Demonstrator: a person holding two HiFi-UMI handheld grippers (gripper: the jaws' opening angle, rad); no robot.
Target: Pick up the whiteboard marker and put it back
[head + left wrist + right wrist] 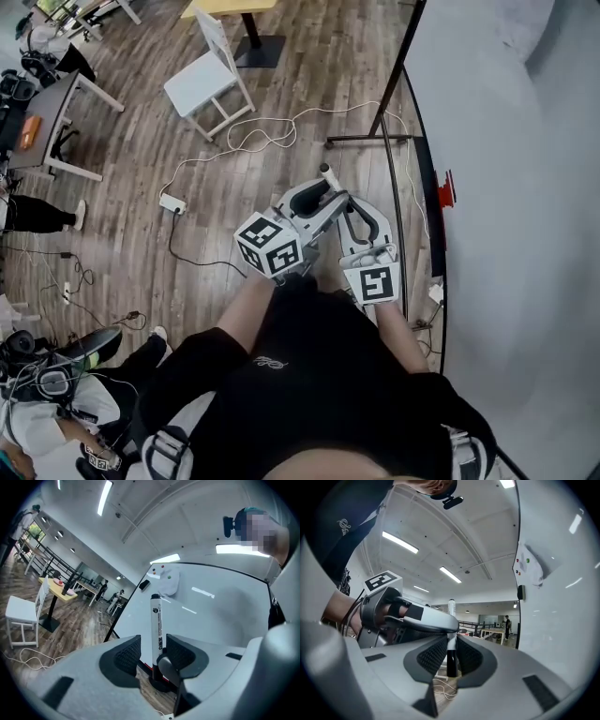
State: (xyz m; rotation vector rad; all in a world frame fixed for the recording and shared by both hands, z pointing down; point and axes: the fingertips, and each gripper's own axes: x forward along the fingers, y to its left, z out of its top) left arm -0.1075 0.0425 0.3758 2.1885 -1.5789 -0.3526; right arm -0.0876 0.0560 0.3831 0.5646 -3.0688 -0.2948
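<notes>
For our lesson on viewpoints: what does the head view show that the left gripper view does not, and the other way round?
Only the head view: the two square-patterned cubes on the grippers. Only the left gripper view: the left gripper with its jaws apart either side of the upright whiteboard marker, and the ceiling lights. Both: the white chair, the whiteboard and the wooden floor.

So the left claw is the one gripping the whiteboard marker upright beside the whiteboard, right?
Not the left one. The right claw grips the whiteboard marker upright beside the whiteboard; the right gripper view shows its jaws closed on it. In the left gripper view the left claw stands open, with the marker merely between its jaws.
</notes>
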